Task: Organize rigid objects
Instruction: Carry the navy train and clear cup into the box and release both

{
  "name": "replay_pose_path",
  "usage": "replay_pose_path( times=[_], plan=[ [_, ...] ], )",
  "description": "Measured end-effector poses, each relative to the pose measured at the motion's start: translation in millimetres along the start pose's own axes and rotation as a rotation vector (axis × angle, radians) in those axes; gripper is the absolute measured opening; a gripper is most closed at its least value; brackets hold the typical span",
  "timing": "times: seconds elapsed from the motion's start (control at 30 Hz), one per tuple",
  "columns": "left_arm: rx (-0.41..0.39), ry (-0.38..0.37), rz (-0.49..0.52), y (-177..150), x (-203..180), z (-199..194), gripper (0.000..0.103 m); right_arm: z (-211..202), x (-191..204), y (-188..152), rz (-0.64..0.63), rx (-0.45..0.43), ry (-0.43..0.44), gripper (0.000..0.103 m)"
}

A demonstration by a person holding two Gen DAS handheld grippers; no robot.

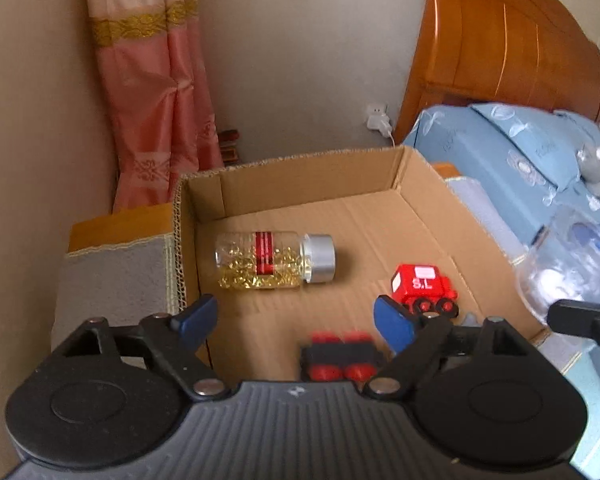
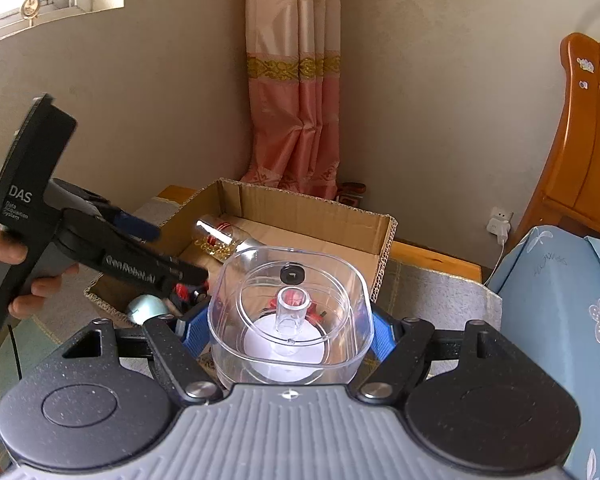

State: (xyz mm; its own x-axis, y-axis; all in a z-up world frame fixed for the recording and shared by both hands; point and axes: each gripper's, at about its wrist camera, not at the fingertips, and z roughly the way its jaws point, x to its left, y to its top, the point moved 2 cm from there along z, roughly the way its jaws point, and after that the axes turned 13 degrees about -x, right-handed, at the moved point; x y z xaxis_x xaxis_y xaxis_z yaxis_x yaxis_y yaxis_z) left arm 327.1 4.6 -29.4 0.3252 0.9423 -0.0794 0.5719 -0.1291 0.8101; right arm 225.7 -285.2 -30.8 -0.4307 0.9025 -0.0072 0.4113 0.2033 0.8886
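Left gripper [image 1: 296, 320]: jaws spread, empty, above the cardboard box [image 1: 320, 184].
Right gripper [image 2: 290, 332]: clamped on a clear plastic container [image 2: 290, 320], beside the box.
Box contents: capsule bottle [image 1: 274, 260] lying down, red toy truck [image 1: 424, 288].

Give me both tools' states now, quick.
Left tool: open, holding nothing, above the brown cardboard box.
Right tool: closed on the clear plastic square-rimmed container.

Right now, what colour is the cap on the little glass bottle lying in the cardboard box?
Silver cap on the glass bottle, clearest in the left wrist view.
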Motion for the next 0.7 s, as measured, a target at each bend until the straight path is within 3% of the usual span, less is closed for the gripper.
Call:
replay_pose_path(
  times=[0.3,0.63,0.7],
  plan=[
    [-0.057,-0.004,0.050,-0.7,3.5,-39.9,0.097,38.1,-9.6,10.3,-0.002,0.018,-0.009,0.080],
    [-0.071,-0.002,0.029,-17.9,14.1,-71.4,0.097,106.0,-22.9,26.5,0.062,0.066,-0.031,0.080],
    [-0.076,0.005,0.028,-21.2,15.1,-75.4,0.097,111.8,-25.5,28.0,0.079,0.057,-0.042,0.093]
  ],
)
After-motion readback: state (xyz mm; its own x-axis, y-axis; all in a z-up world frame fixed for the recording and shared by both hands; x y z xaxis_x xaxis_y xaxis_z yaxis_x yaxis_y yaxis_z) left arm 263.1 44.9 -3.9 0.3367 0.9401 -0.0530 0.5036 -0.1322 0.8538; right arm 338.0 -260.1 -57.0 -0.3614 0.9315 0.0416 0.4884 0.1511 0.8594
